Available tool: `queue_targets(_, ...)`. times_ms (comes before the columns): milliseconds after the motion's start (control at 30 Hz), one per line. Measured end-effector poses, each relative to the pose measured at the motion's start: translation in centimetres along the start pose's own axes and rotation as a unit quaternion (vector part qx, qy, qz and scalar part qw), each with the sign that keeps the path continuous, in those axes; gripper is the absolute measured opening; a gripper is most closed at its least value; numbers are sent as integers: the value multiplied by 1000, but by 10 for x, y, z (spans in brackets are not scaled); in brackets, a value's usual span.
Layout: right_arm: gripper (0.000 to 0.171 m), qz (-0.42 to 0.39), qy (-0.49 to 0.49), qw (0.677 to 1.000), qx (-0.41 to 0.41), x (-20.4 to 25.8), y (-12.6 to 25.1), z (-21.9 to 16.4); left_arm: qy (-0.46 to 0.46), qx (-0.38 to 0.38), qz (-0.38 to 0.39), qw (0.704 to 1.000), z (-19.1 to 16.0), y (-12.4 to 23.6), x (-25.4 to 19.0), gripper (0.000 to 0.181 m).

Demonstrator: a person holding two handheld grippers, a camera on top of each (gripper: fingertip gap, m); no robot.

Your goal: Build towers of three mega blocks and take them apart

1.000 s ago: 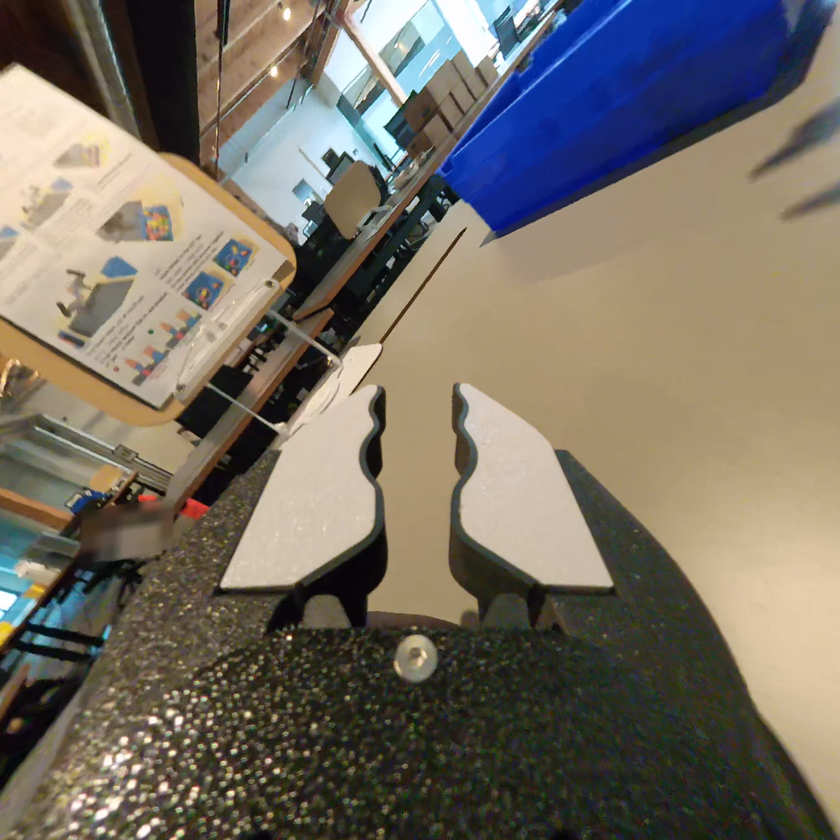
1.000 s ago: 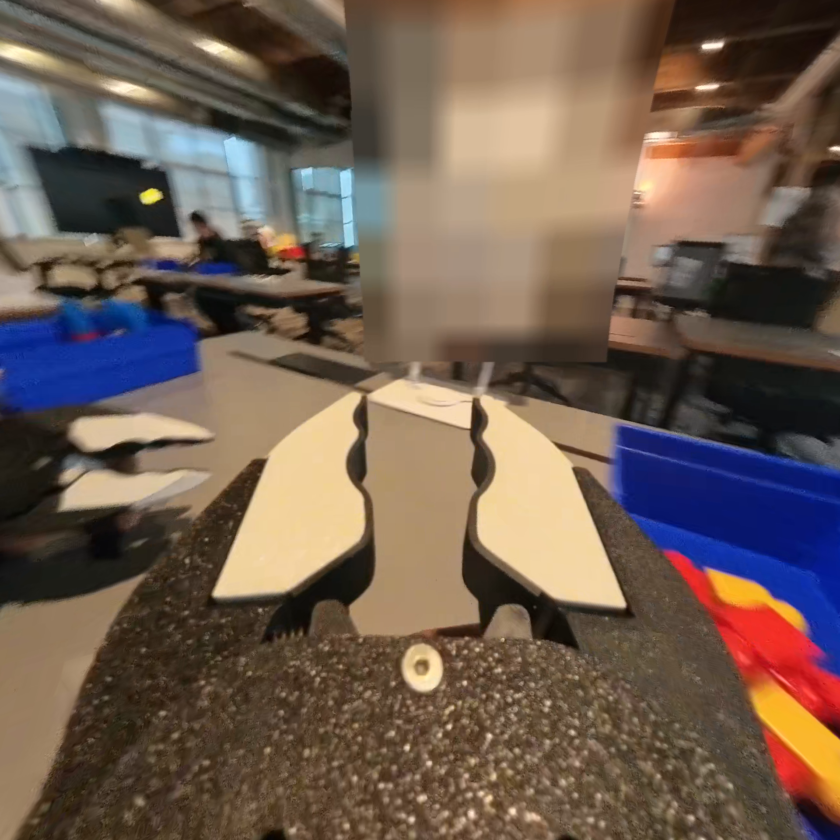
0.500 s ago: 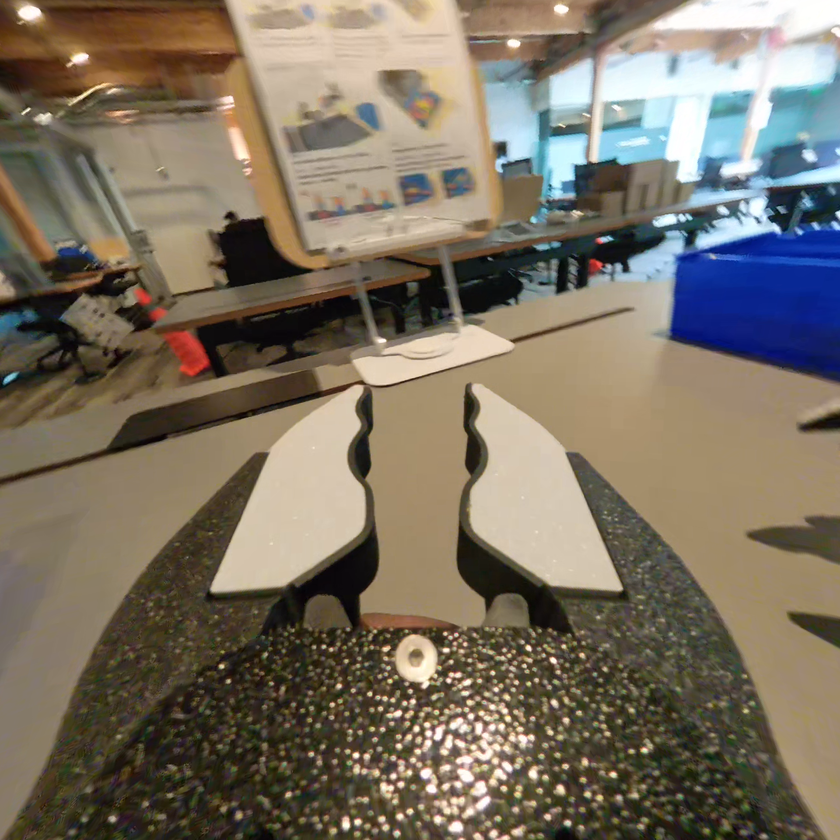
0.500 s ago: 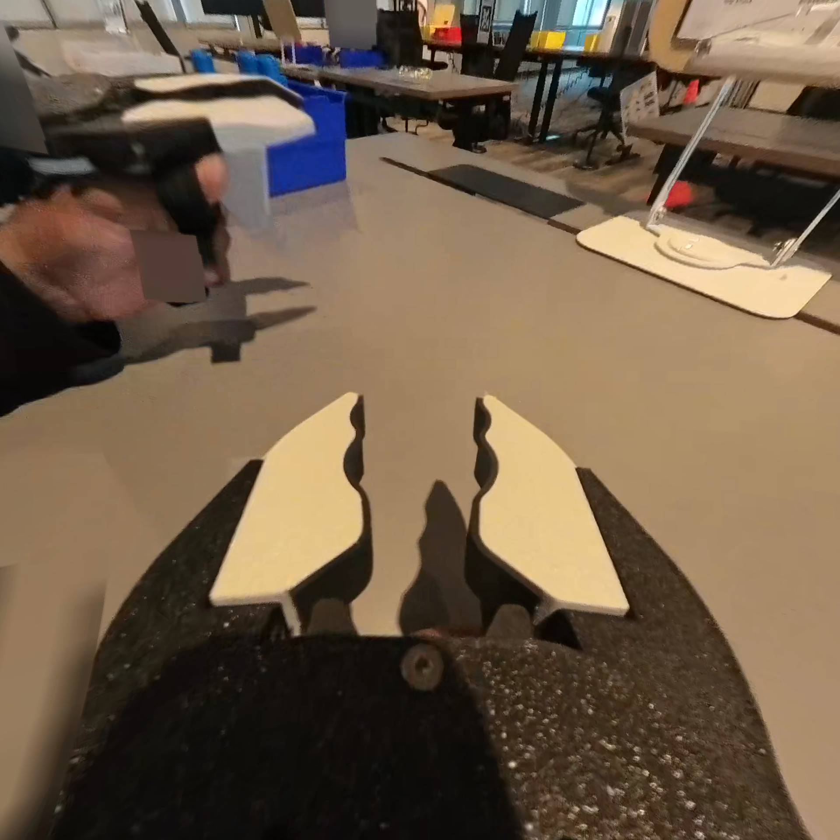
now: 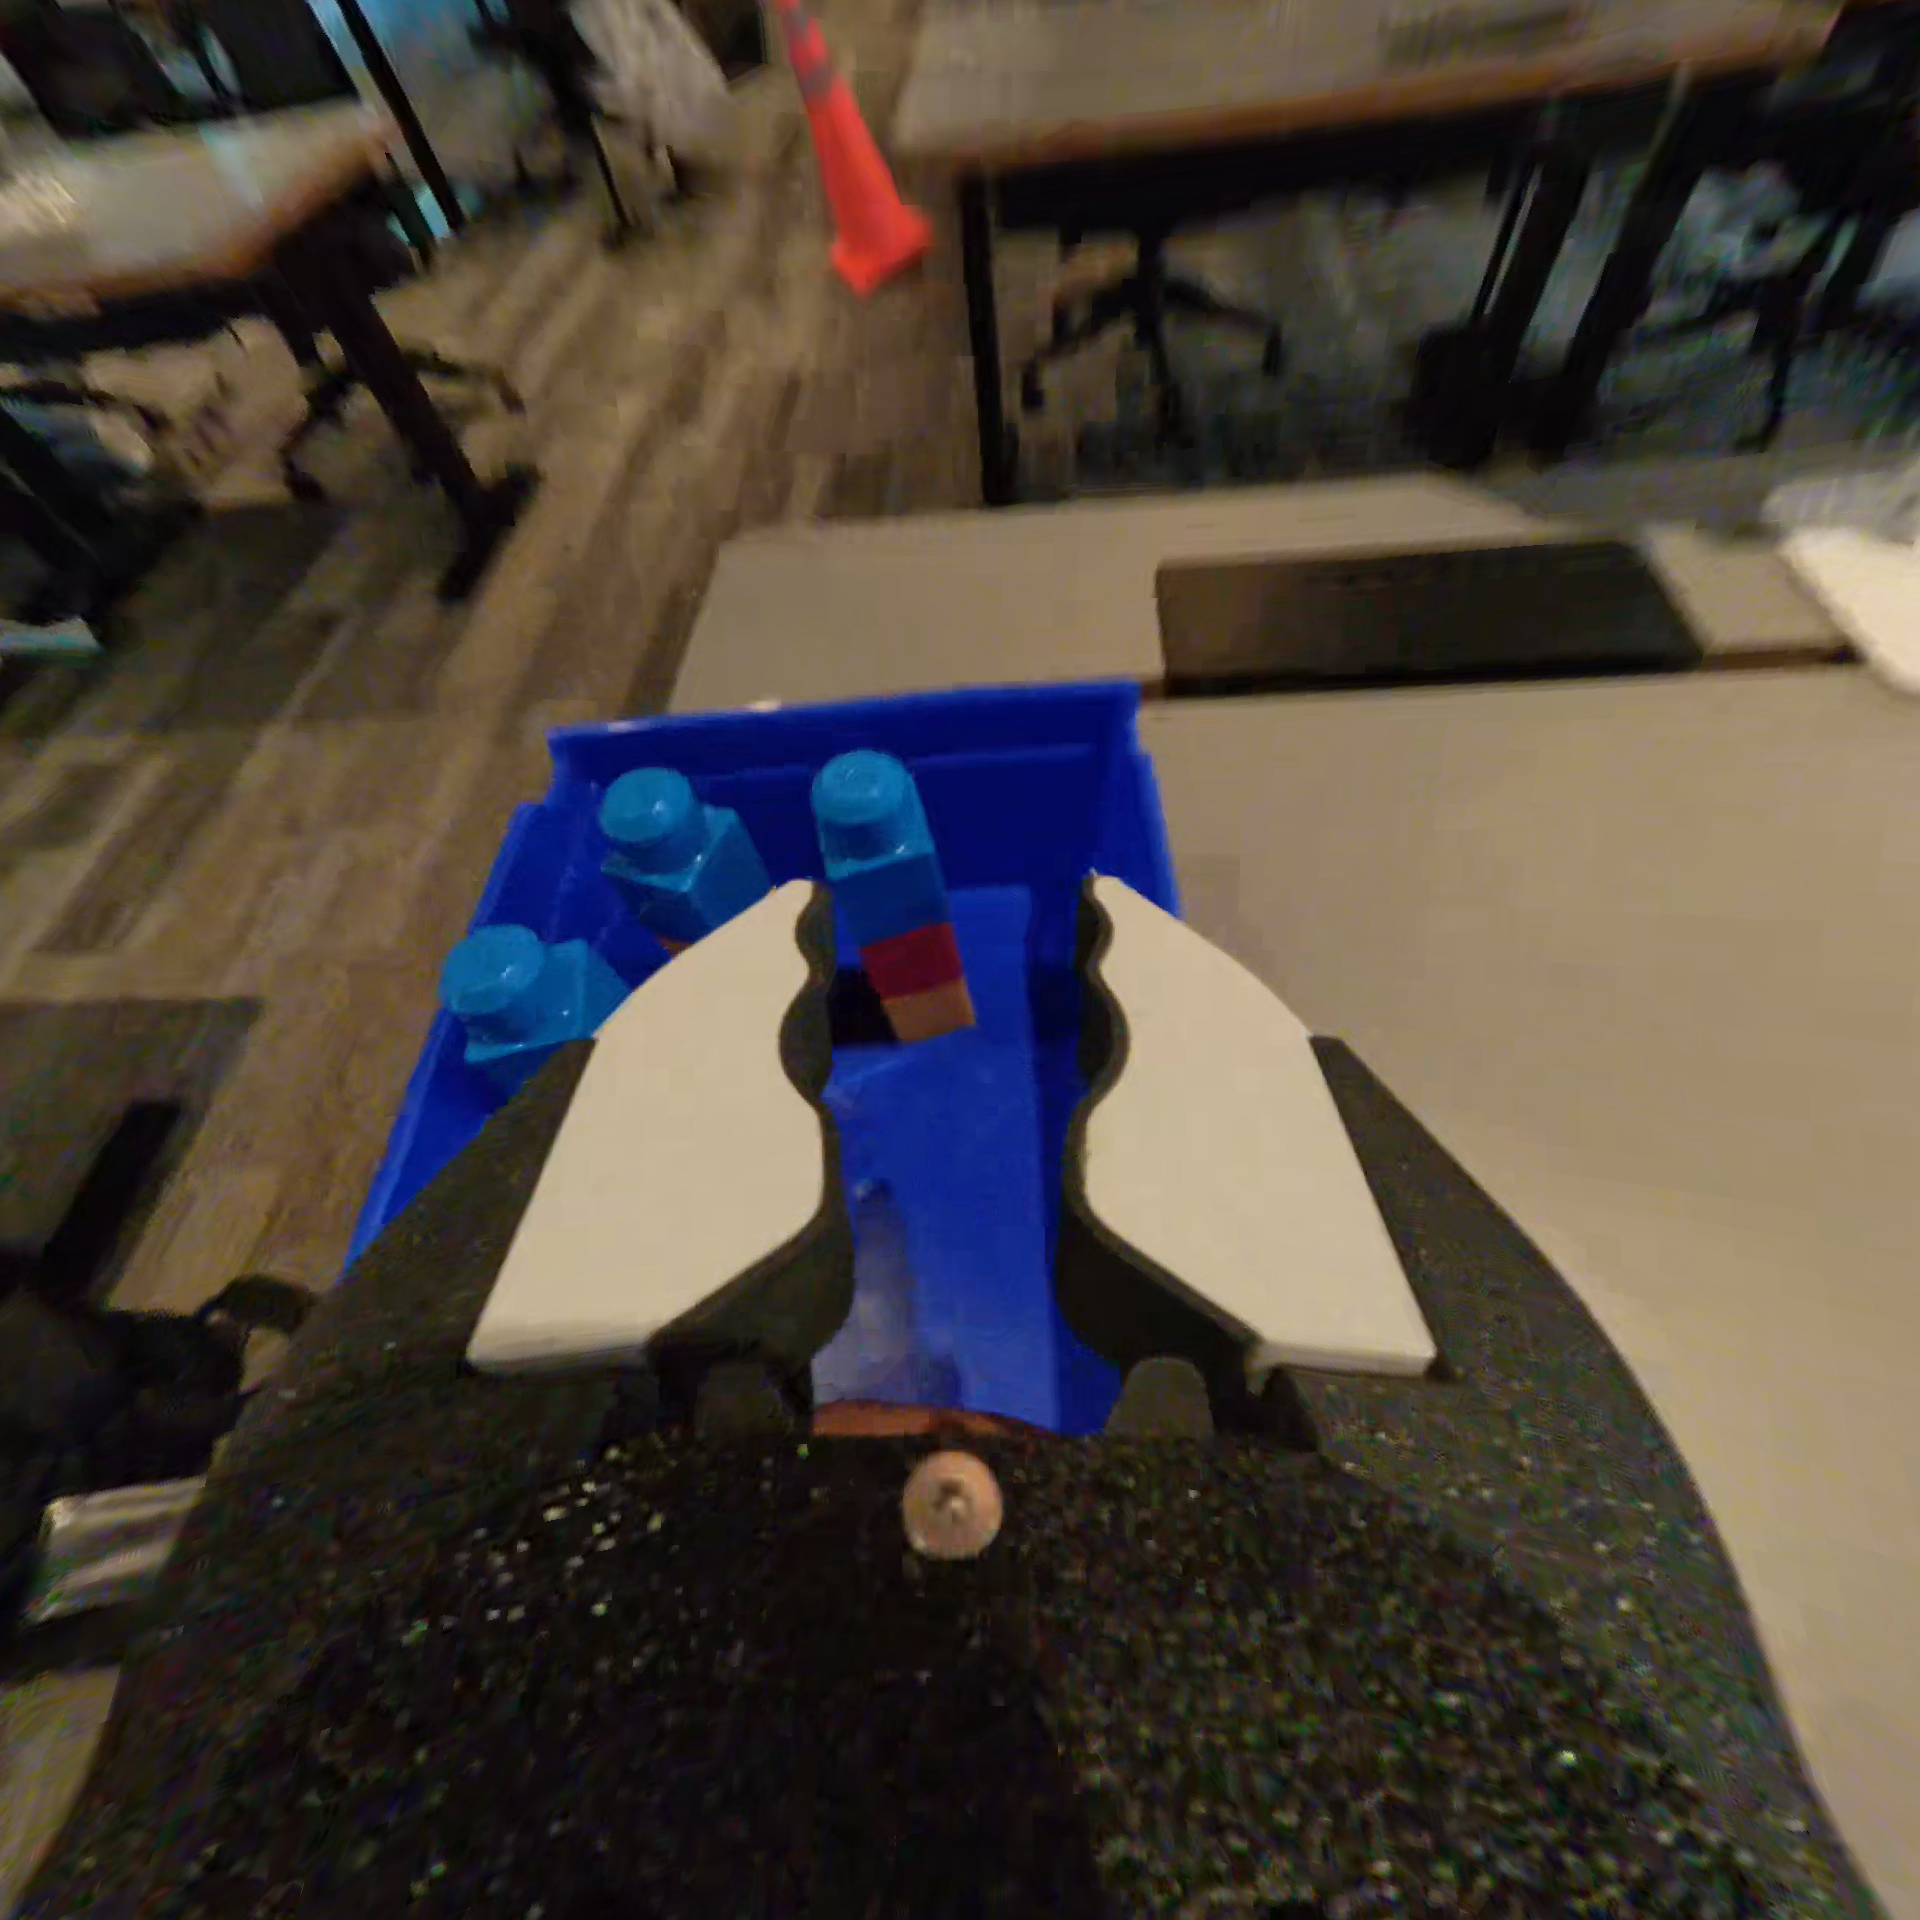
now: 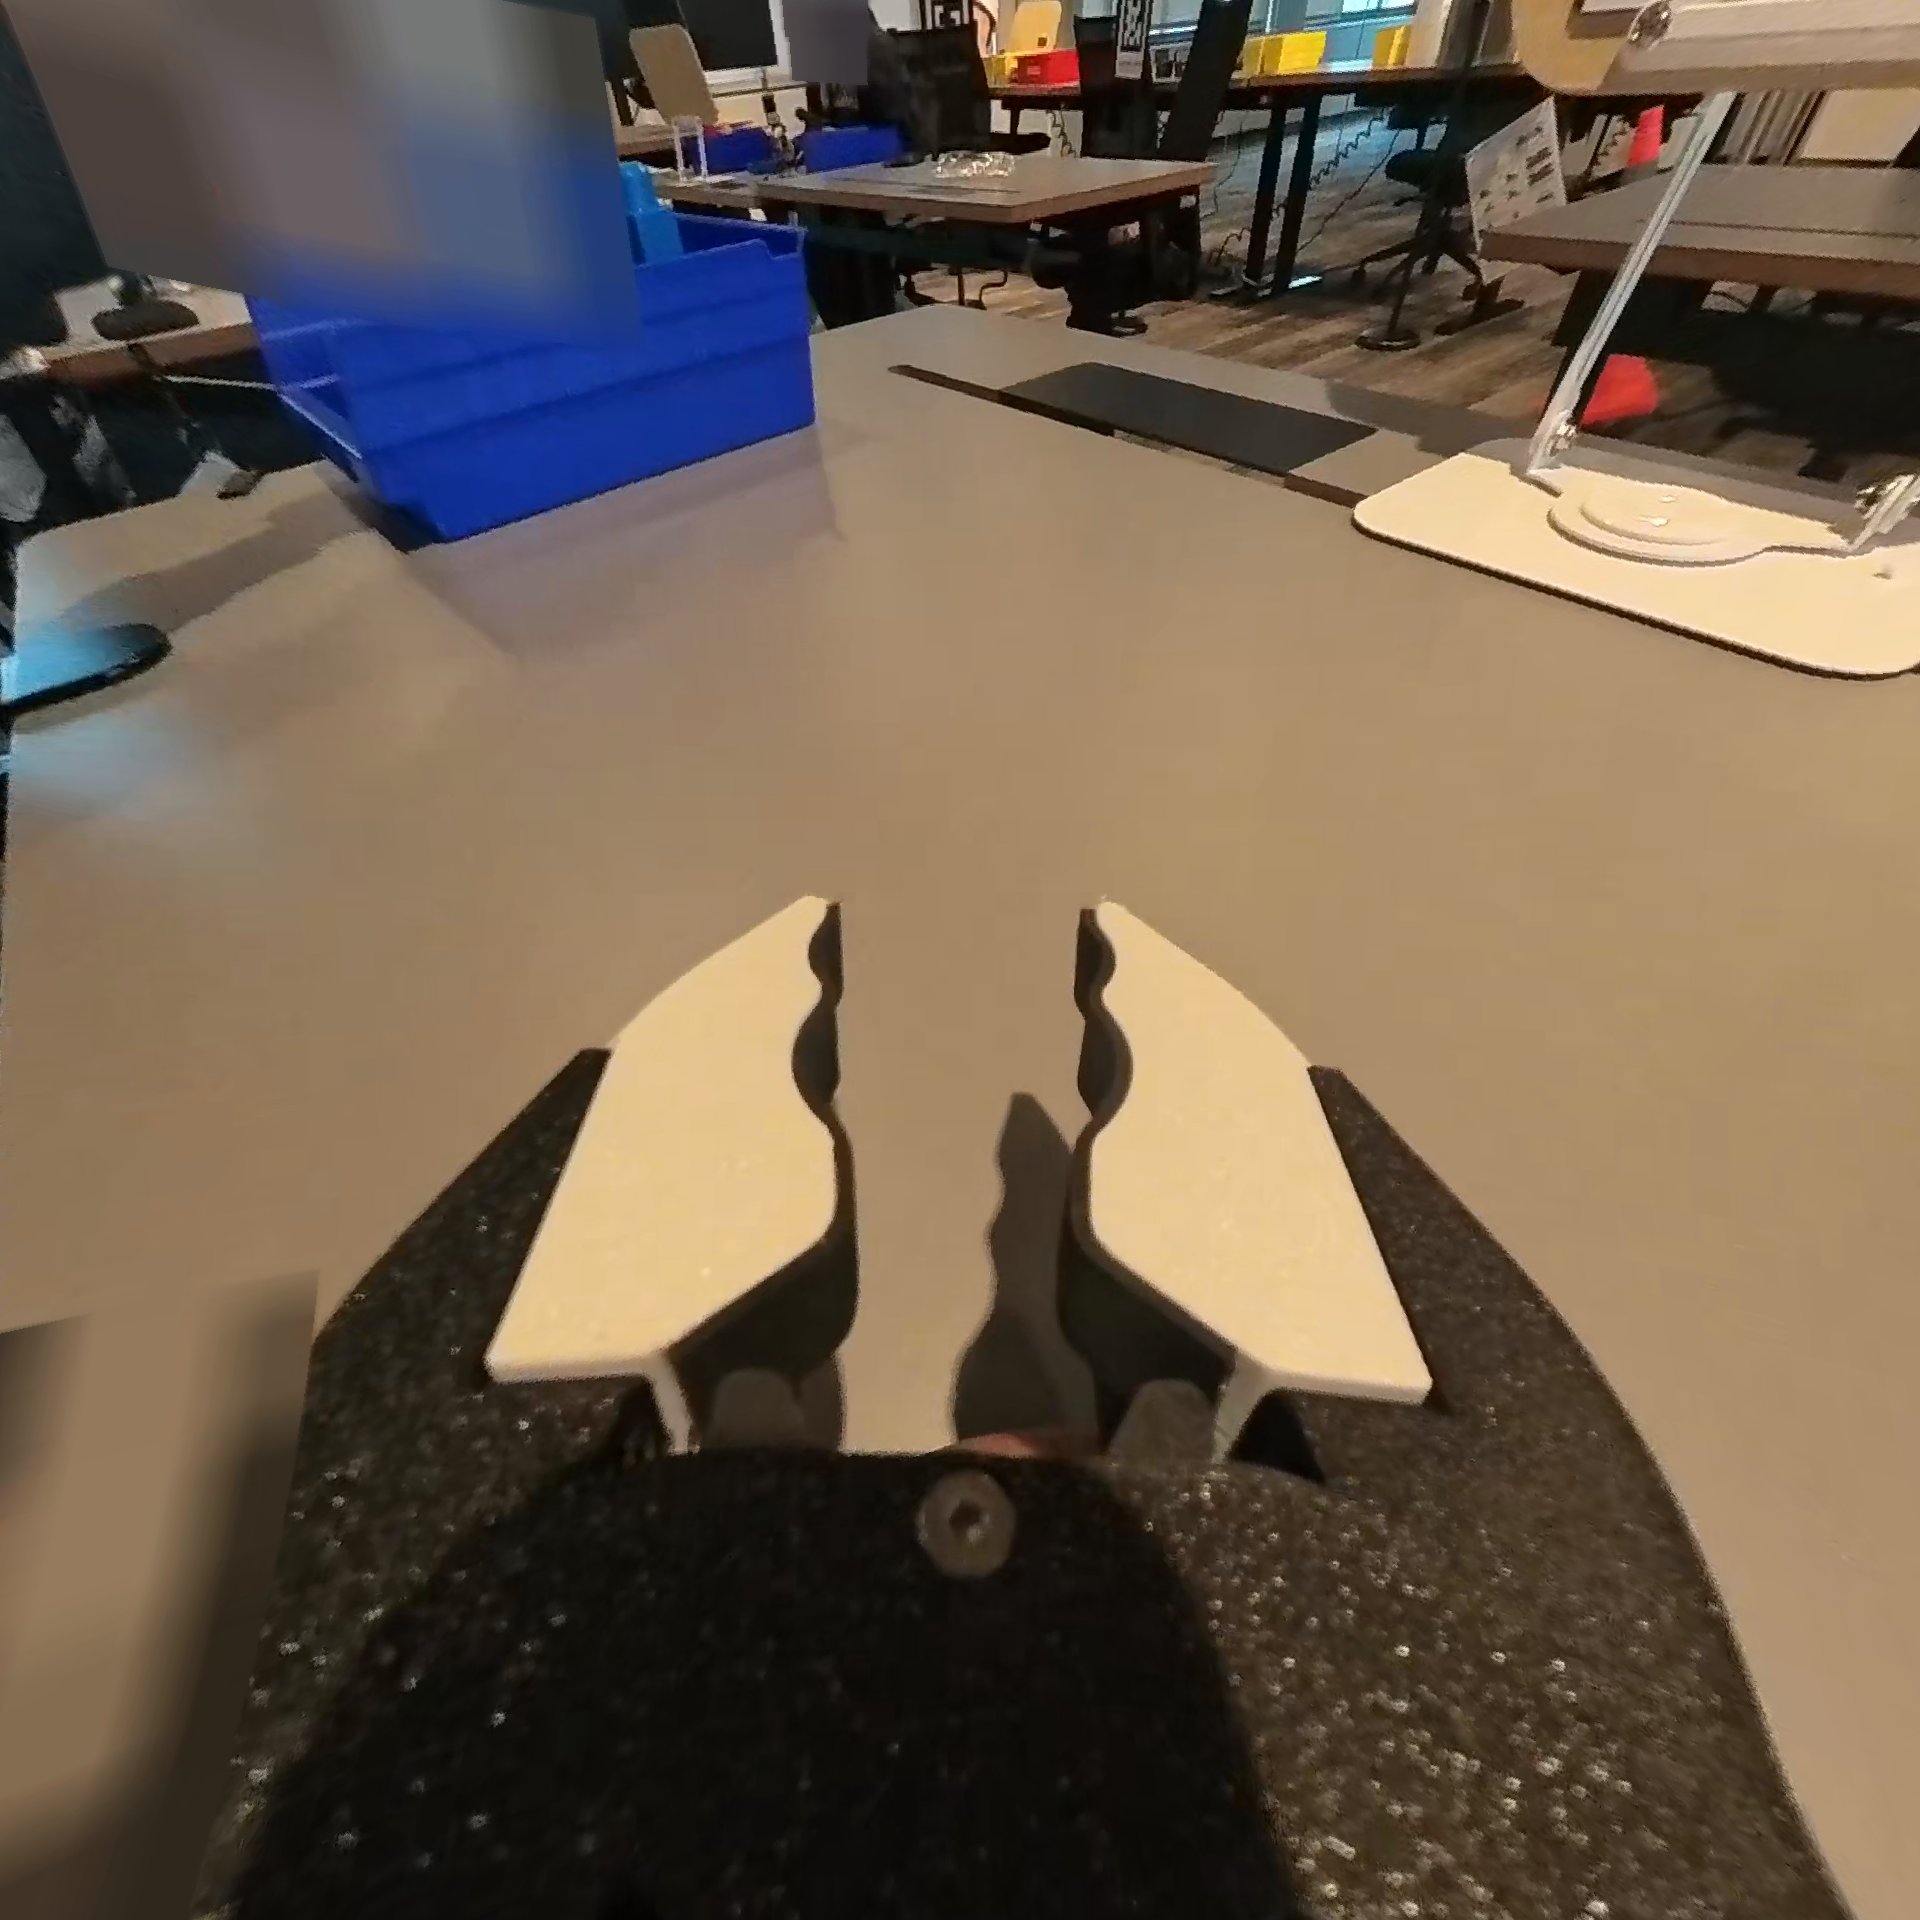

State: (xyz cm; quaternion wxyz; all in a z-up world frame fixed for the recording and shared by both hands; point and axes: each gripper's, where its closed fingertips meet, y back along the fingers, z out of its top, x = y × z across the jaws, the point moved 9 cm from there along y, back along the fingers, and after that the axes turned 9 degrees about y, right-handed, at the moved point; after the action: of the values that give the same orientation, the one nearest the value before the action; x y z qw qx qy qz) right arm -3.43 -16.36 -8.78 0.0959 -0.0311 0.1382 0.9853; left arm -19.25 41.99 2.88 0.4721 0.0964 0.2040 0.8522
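Observation:
In the left wrist view my left gripper (image 5: 948,902) is open and empty, hovering above a blue bin (image 5: 1127,821) at the table's corner. Three block towers stand in the bin. One tower (image 5: 896,894) has a blue top, a red middle and an orange base, and sits between my fingertips, lower down. Two more blue-topped towers (image 5: 681,854) (image 5: 520,997) stand to its left, partly hidden by my left finger. In the right wrist view my right gripper (image 6: 958,925) is open and empty, low over the bare grey table (image 6: 1039,727). The blue bin (image 6: 540,384) shows at the far left there.
A white stand base (image 6: 1662,561) with a clear post sits at the table's far right. A dark inset strip (image 6: 1184,416) runs along the table's back. Beyond the edge are floor, other desks, chairs and an orange cone (image 5: 857,177). One gripper's finger ends stand about 55 centimeters off the other's.
My left gripper swung left and tipped down, from facing the sign stand to looking into the blue bin with towers. My right gripper stayed low over the table; the left hand left its view.

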Motion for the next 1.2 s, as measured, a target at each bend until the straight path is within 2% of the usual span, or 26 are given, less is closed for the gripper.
queue_targets(100, 43, 2, -2, 1000, 2, 0, -1, 0, -61, 57, 18, 996, -4, -31, 14, 45)
queue_targets(200, 43, 5, -3, 1000, 4, 0, -1, 0, -113, 71, 33, 991, -10, -53, 16, 46)
queue_targets(400, 43, 12, -3, 1000, 10, 0, -3, -1, -114, 66, 49, 990, -16, -82, 14, 48)
queue_targets(533, 43, 16, 0, 1000, 15, 1, -4, -1, -116, 104, 78, 985, -21, -100, 16, 47)
queue_targets(700, 43, 16, -3, 1000, 13, 1, -4, -1, -116, 104, 80, 985, -24, -108, 17, 43)
queue_targets(767, 43, 15, -3, 1000, 11, 0, -3, 0, -112, 87, 83, 986, -19, -102, 16, 42)
queue_targets(833, 43, 14, -2, 1000, 9, 1, -3, 0, -114, 32, 79, 990, -6, -85, 7, 41)
queue_targets(967, 43, 11, 4, 1000, 3, 4, -4, 1, -108, -112, 23, 988, 33, -19, -42, 41)
queue_targets(1067, 44, -8, 30, 1000, -6, 11, -9, 5, -79, -182, -117, 973, 37, 38, -113, 41)
queue_targets(1133, 46, -33, 67, 997, -8, 18, -13, 7, -58, -206, -232, 949, 17, 64, -169, 41)
queue_targets(1200, 49, -61, 110, 992, -10, 26, -15, 9, -35, -207, -336, 918, -18, 73, -224, 41)
